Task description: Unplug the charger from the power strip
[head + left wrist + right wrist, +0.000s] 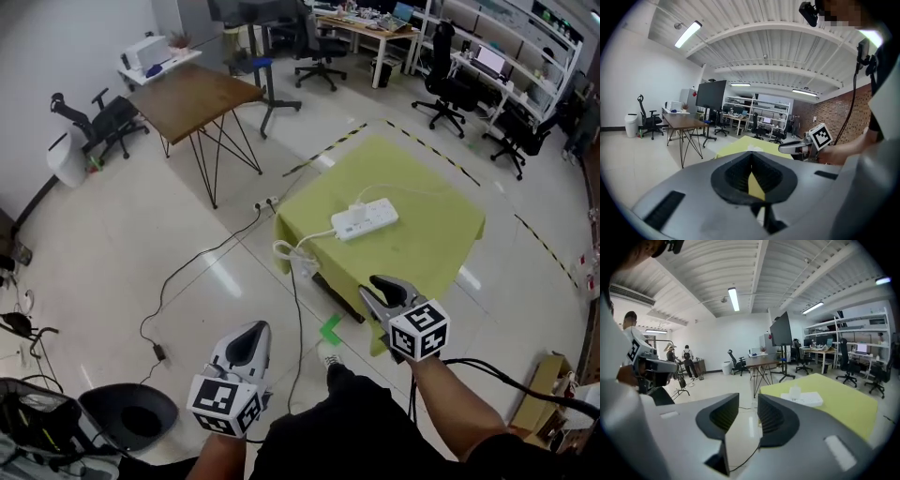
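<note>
A white power strip (364,218) lies on the yellow-green table (422,253), with a white charger (359,208) plugged into its top. White cable hangs off the table's left edge. My right gripper (387,290) hovers at the table's near edge, open, nothing between its jaws. My left gripper (249,333) is lower left over the floor, short of the table, its jaws shut and empty. In the right gripper view the strip (806,398) and the charger (795,391) lie ahead to the right of my right gripper (748,412). In the left gripper view the table (740,143) shows beyond my left gripper (751,166).
A black cable (187,272) runs across the floor to a socket by the table's left corner. A brown wooden table (197,94) stands behind on the left, office chairs and desks at the back. A black round base (131,412) sits lower left, a cardboard box (544,394) lower right.
</note>
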The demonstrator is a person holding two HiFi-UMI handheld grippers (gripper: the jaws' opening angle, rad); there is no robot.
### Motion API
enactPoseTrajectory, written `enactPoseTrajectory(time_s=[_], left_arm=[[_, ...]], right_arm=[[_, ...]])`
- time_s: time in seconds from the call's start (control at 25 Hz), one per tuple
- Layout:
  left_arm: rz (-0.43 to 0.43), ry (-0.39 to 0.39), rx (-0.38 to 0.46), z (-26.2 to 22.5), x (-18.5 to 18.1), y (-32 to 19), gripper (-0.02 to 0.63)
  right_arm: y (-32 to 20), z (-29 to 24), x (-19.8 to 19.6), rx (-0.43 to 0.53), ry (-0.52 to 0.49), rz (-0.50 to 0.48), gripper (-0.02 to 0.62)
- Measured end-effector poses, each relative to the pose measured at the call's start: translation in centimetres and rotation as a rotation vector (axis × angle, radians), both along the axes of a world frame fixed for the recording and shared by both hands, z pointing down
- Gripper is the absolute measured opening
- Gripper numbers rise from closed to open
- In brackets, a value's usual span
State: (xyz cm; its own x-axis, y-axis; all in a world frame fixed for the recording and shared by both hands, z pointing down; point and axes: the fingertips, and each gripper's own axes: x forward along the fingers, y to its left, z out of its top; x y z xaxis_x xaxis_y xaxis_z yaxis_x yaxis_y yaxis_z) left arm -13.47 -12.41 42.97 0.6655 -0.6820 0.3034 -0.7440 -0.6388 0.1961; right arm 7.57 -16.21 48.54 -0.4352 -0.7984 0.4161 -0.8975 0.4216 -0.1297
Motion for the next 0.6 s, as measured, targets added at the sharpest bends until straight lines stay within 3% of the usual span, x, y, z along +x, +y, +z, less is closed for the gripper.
enactPoseTrajectory(time_s=[0.32,0.6], left_arm=[[-0.064,-0.025,-0.036,0.3,2.9,-5.7,0.006],[-0.093,-0.092,-0.087,2.9,4.3,-9.4,0.006]], right_arm=[[-12.3,5.2,7.1,-0.068,-0.002,0.104,0.176],[-20.4,10.2,9.6,-0.143,0.005,0.134,0.233]])
